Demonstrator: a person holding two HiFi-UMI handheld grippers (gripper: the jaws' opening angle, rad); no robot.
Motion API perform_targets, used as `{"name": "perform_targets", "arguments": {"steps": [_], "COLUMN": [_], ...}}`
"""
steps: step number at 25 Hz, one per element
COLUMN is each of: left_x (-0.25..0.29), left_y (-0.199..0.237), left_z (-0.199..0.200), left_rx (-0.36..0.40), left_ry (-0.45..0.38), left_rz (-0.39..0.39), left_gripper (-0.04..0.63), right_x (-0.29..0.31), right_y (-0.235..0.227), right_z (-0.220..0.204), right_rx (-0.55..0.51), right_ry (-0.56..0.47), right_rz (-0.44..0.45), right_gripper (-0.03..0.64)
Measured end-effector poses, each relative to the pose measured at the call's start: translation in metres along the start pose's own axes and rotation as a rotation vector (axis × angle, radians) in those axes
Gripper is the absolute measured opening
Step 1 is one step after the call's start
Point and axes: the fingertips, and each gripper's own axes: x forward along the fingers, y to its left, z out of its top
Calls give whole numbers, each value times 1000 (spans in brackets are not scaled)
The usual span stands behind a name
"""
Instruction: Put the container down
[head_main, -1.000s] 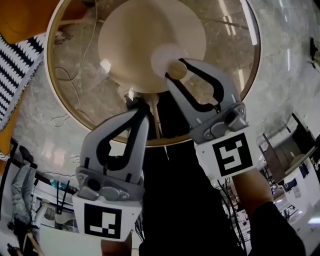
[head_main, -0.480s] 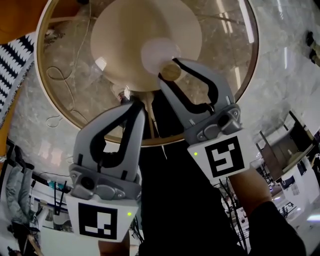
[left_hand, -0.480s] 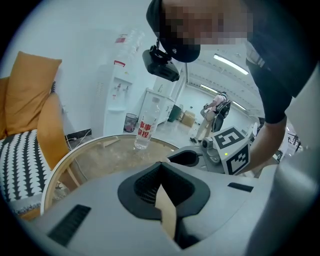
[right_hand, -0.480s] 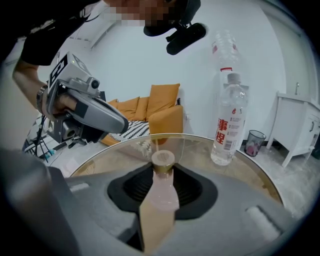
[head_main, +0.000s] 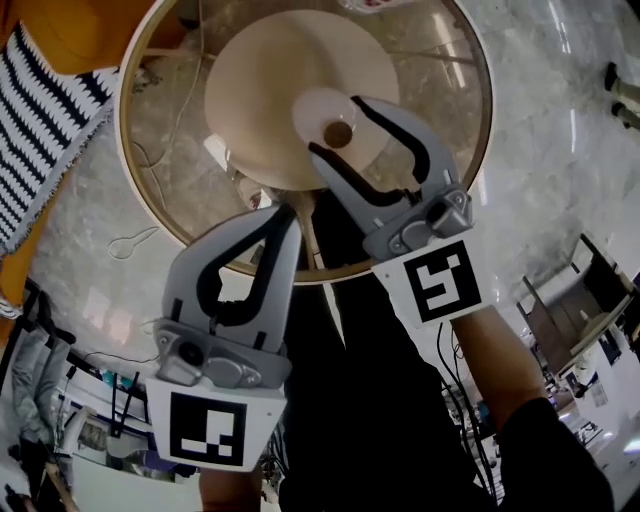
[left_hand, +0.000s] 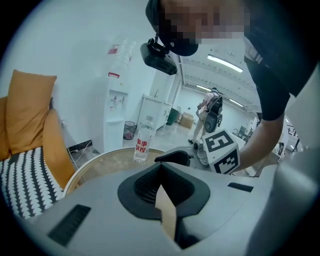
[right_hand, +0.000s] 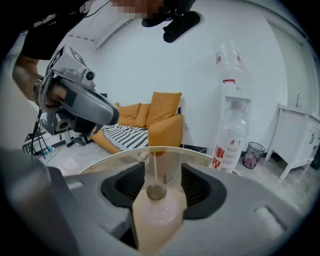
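Note:
The container (head_main: 335, 122) is a pale pink translucent bottle with a round brown cap (right_hand: 156, 191). It stands upright on the round glass table (head_main: 455, 60), seen from above in the head view. My right gripper (head_main: 338, 128) reaches over it with a finger on each side. Its jaws are opening, and the container still sits between them (right_hand: 157, 212). My left gripper (head_main: 283, 218) hangs nearer me at the table's front rim. It is shut on a thin pale wooden stick (left_hand: 167, 215).
A clear water bottle (right_hand: 227, 132) with a red label stands at the table's far side and also shows in the left gripper view (left_hand: 141, 142). An orange sofa with a black-and-white striped cushion (head_main: 40, 120) lies to the left. Cables (head_main: 140, 240) trail on the floor.
The right gripper's fingers have spread apart around the container. Both grippers have shifted slightly across the table, and the left one keeps its grip on the stick.

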Motion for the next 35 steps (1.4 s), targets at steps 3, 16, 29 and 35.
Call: {"name": "perform_targets", "arguments": {"steps": [3, 16, 29, 35], "left_x": [-21, -133, -237, -280], "left_y": [-7, -88, -168, -199], "left_z": [26, 171, 237, 263], "left_rx": [36, 220, 288, 361], "left_ry": [-14, -158, -186, -245], "left_rz": [-2, -116, -254, -321], "left_gripper": [3, 3, 3, 3], "right_x": [-19, -174, -284, -309], "right_y": [7, 48, 94, 126], "right_z": [29, 206, 318, 350], "right_rx": [-10, 158, 157, 179], "right_ry": [-11, -204, -270, -299], "right_rz": [-8, -148, -318, -361], "right_gripper": [227, -3, -5, -3]}}
